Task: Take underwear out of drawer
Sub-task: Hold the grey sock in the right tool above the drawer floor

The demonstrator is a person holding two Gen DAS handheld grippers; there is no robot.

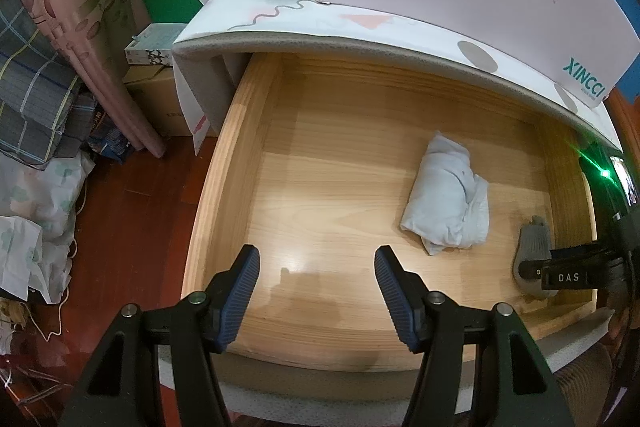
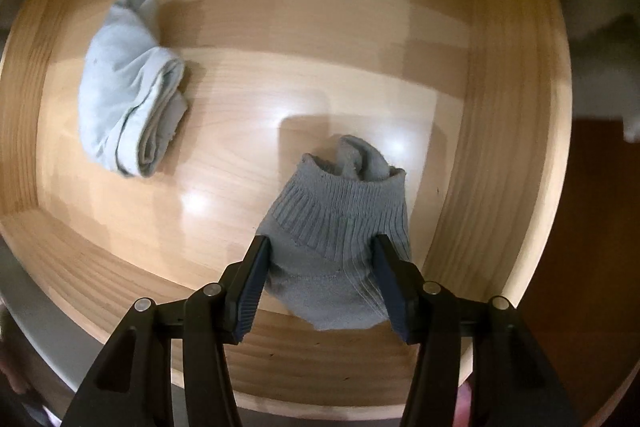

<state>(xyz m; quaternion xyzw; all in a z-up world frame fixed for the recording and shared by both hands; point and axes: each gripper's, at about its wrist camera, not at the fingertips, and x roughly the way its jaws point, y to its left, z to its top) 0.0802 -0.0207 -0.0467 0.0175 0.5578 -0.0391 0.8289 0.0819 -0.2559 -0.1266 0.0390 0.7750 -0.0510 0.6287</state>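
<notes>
1. Nearest the right wrist camera, the right tongs (image 2: 320,259) point steeply down into the wooden drawer (image 2: 516,131), jaws partly apart with a grey sock (image 2: 340,223) between them.
2. The sock's sides lie against both inner pads, but the fisheye view makes it hard to tell whether they press it or merely touch; the sock looks flat on the drawer floor.
3. From those tongs the underwear (image 2: 128,87) lies at about ten o'clock, well apart from the jaws and from the sock.
4. The left tongs (image 1: 318,267) hang over the near part of the drawer, jaws about half open with nothing between them.
5. From the left tongs the underwear (image 1: 448,195) sits at about two o'clock on the drawer floor, clear of both fingers; the sock (image 1: 532,251) is farther right at three o'clock, by the drawer's right wall.
6. The underwear is a pale blue-white bundle, folded and rolled, with layered edges showing along one side and a crumpled end.
</notes>
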